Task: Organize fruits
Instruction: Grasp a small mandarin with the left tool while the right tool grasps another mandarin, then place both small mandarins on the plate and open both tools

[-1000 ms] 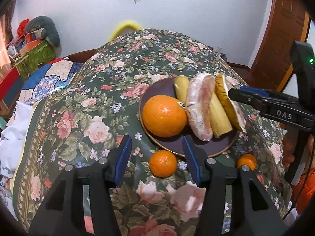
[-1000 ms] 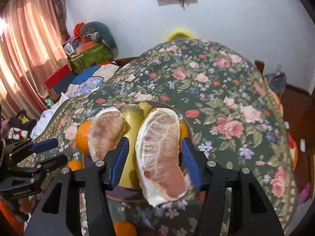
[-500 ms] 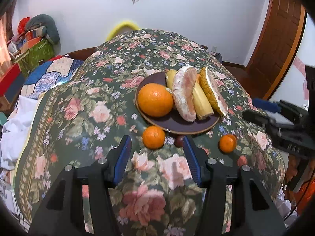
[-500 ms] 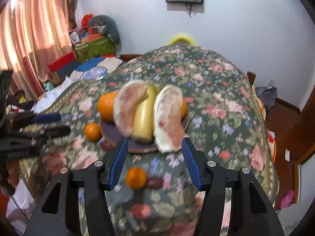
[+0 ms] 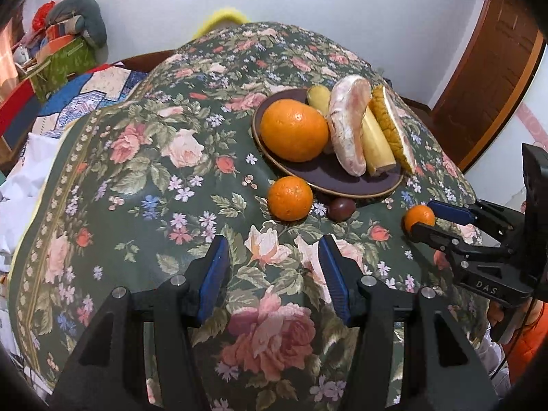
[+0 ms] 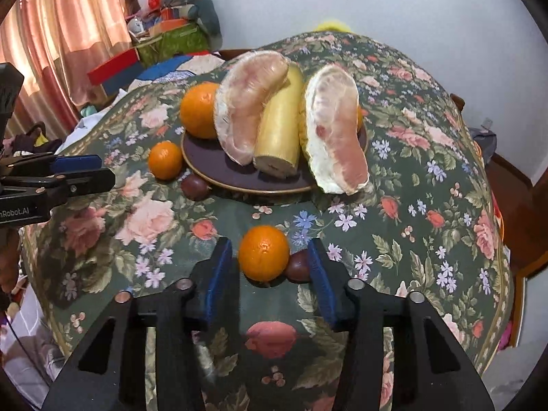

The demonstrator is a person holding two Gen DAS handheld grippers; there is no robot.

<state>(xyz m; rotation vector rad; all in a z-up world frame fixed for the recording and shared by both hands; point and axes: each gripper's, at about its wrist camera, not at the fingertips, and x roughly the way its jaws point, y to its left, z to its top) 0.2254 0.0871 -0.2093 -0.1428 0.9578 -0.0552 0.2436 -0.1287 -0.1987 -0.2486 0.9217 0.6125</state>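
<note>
While closing, right hand-held gripper (image 6: pixel 269 267) brackets small orange (image 6: pixel 263 257), seemingly untouched.

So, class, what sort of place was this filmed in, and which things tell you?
Most likely a lived-in home room: a floral tablecloth covers the table, salmon curtains hang at a window, and household clutter is piled by the wall.

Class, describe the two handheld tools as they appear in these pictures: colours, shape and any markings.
Both are black, angular two-finger frames with blue ribbed pads and silver bolts. The right tool carries white "DAS" lettering; the left tool shows white lettering ending "nRobot.AI". An orange sleeve shows behind the right tool.
</note>
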